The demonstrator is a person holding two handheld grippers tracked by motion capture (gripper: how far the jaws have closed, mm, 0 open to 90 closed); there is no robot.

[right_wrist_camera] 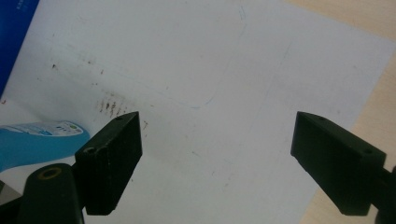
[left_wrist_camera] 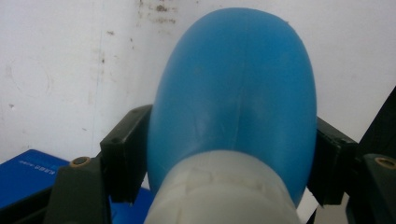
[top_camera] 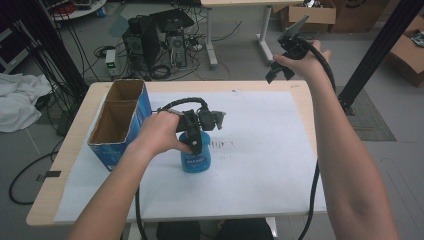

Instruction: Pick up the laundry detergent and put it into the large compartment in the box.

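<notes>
A blue plastic bottle point(top_camera: 196, 161) with a white neck stands on the white paper near the table's middle. My left gripper point(top_camera: 196, 142) is shut on its upper body from above. In the left gripper view the bottle point(left_wrist_camera: 238, 102) sits between the two black pads point(left_wrist_camera: 125, 154), which press on both its sides. My right gripper point(top_camera: 280, 72) is held high above the far right corner of the table, open and holding nothing. In the right gripper view its jaws stand wide apart over the paper, and the bottle point(right_wrist_camera: 37, 140) lies at the lower left.
An open blue cardboard box point(top_camera: 120, 122) with two compartments stands at the left of the table, close to the bottle. A white paper sheet point(top_camera: 260, 150) covers most of the wooden tabletop point(top_camera: 305, 100). Computers, cables and boxes lie on the floor beyond.
</notes>
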